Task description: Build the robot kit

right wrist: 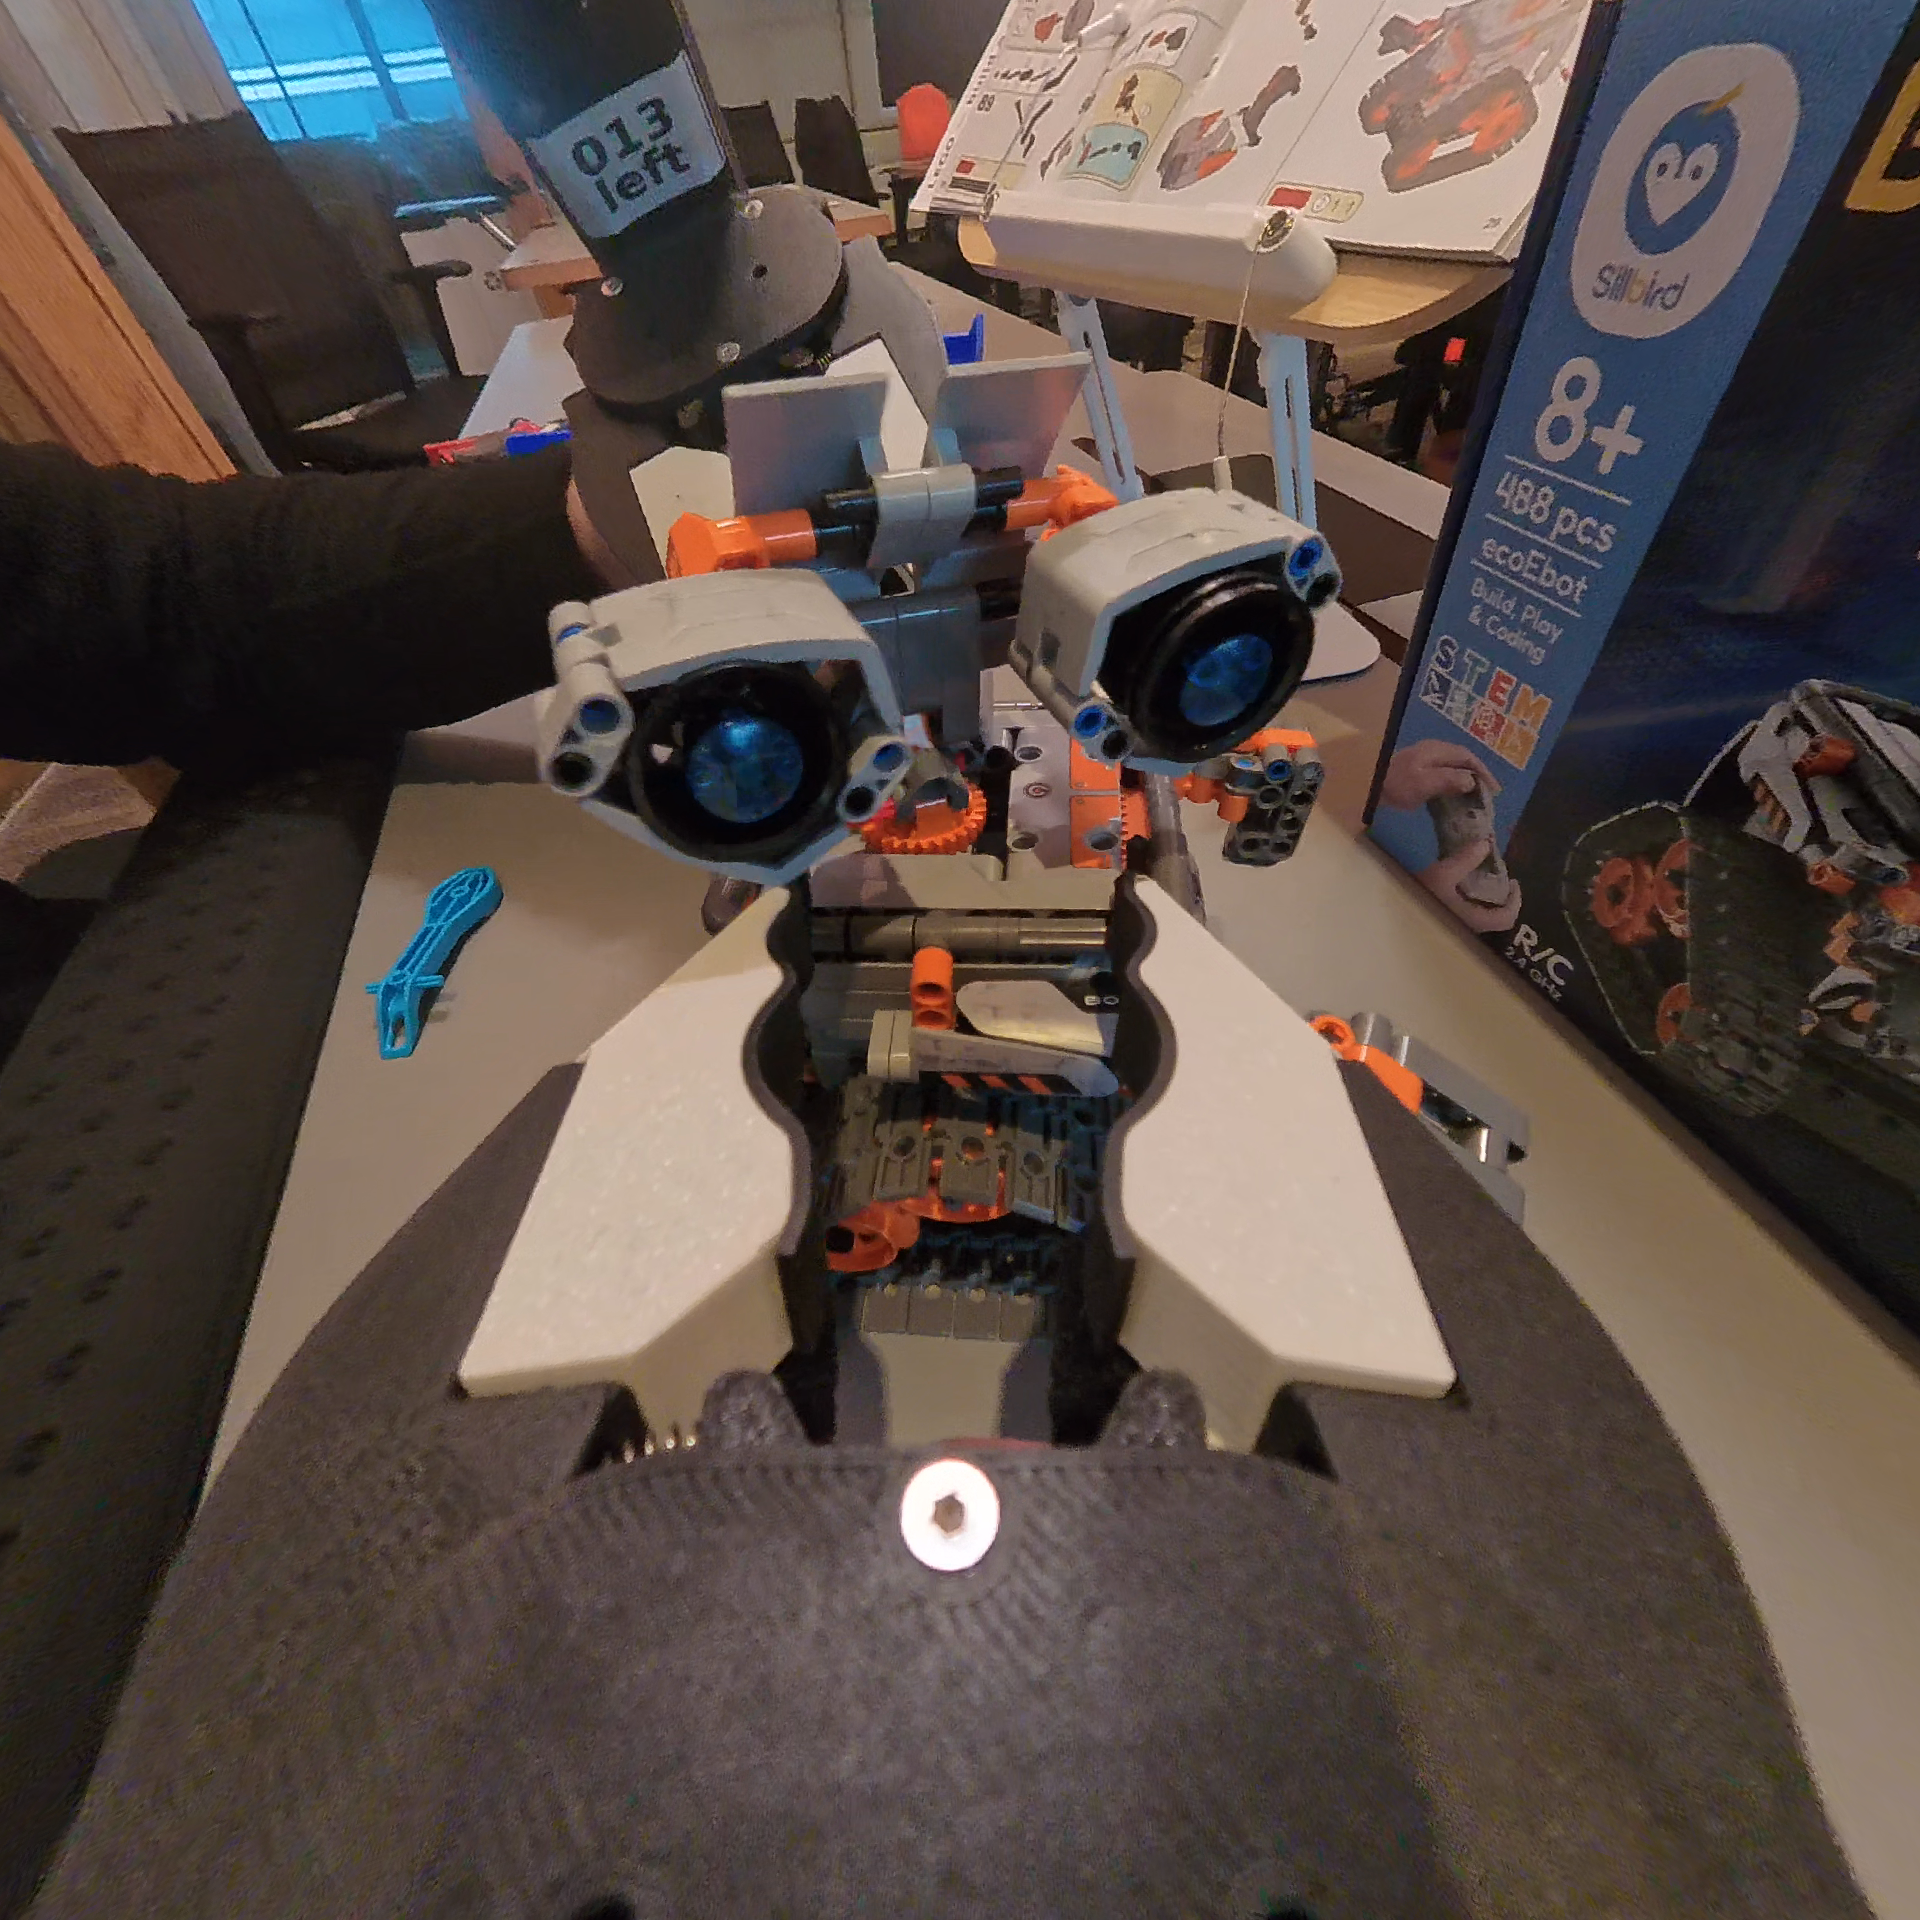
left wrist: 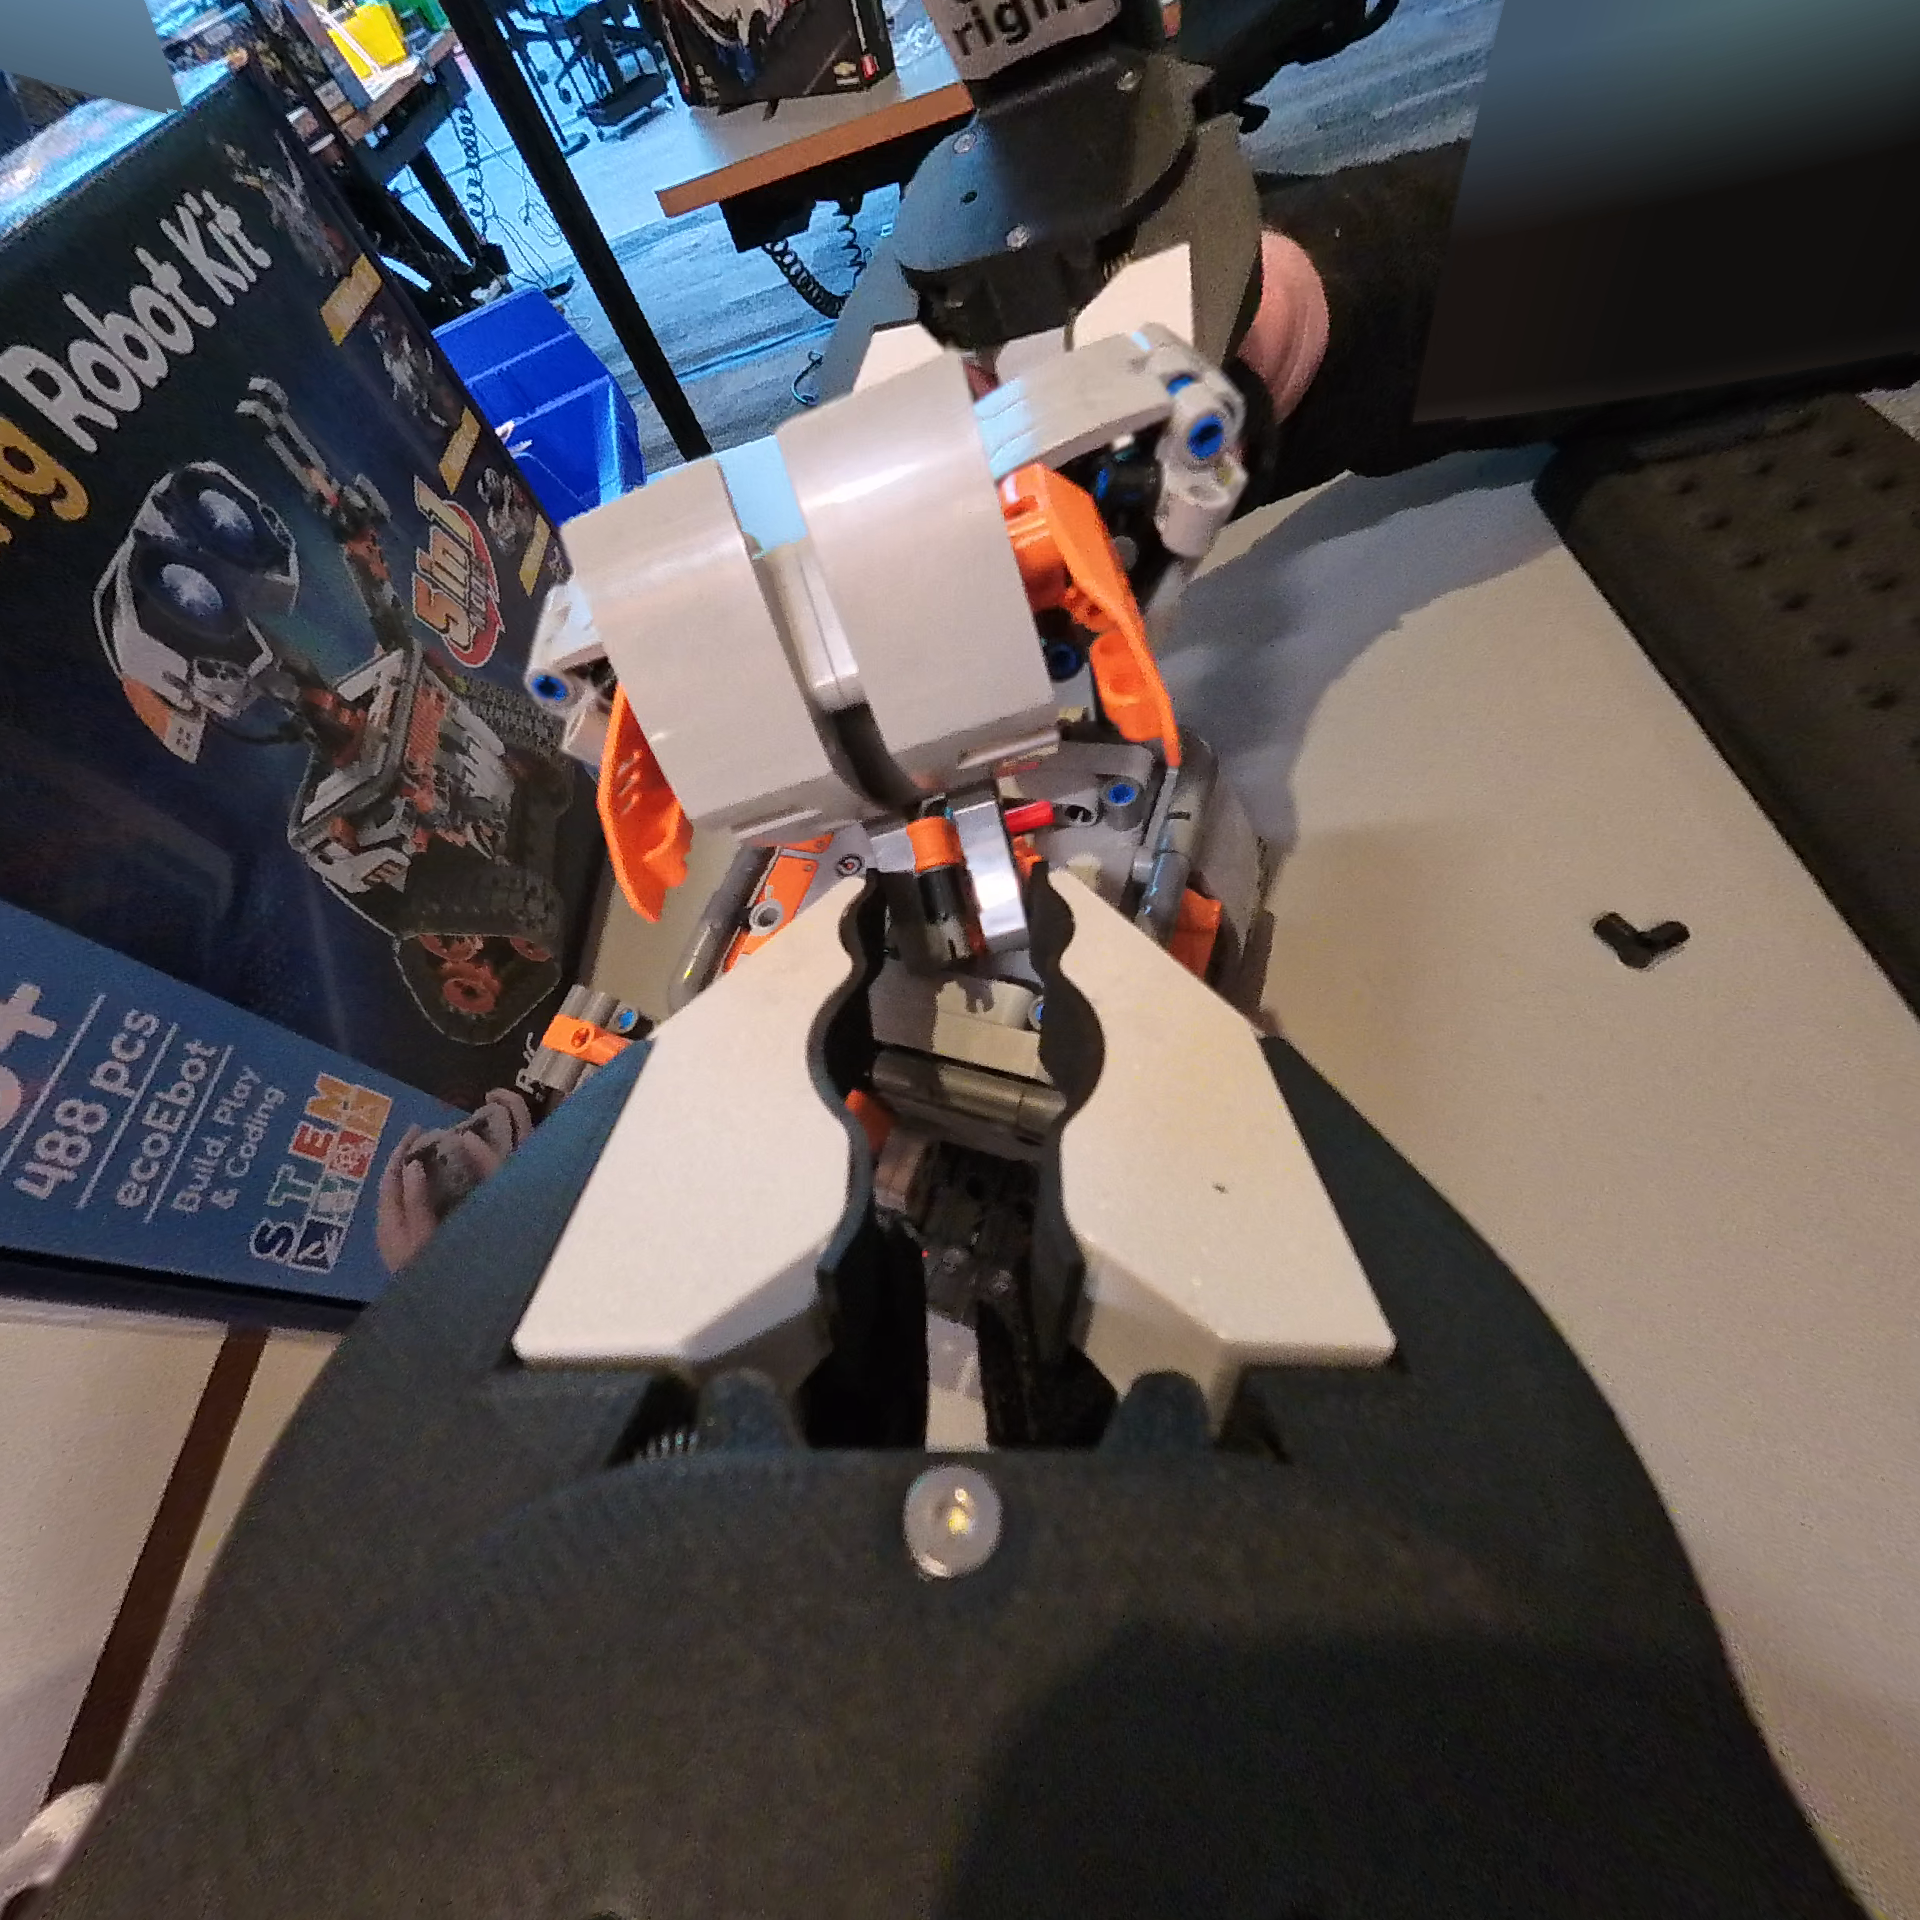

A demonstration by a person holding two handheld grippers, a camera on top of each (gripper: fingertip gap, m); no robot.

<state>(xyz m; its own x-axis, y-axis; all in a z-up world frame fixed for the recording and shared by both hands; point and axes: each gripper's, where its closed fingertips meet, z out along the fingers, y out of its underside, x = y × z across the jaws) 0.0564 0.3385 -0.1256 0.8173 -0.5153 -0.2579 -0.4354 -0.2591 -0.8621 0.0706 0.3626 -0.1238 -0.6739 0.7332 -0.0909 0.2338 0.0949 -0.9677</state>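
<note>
Pale desk in a workshop room, with a dark-blue kit box standing along one edge. At the centre stands a grey-and-orange brick-built robot model with two blue-lensed eyes. Left hand-held gripper pinches the model's neck from behind, its white fingers pressed against it. Right hand-held gripper pinches the model's lower body from the front. Nearby lies a blue plastic tool.

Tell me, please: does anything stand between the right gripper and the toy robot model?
Nothing visible does. The right gripper already has its fingers on both sides of the toy robot model; the left gripper holds it from the opposite side.
</note>
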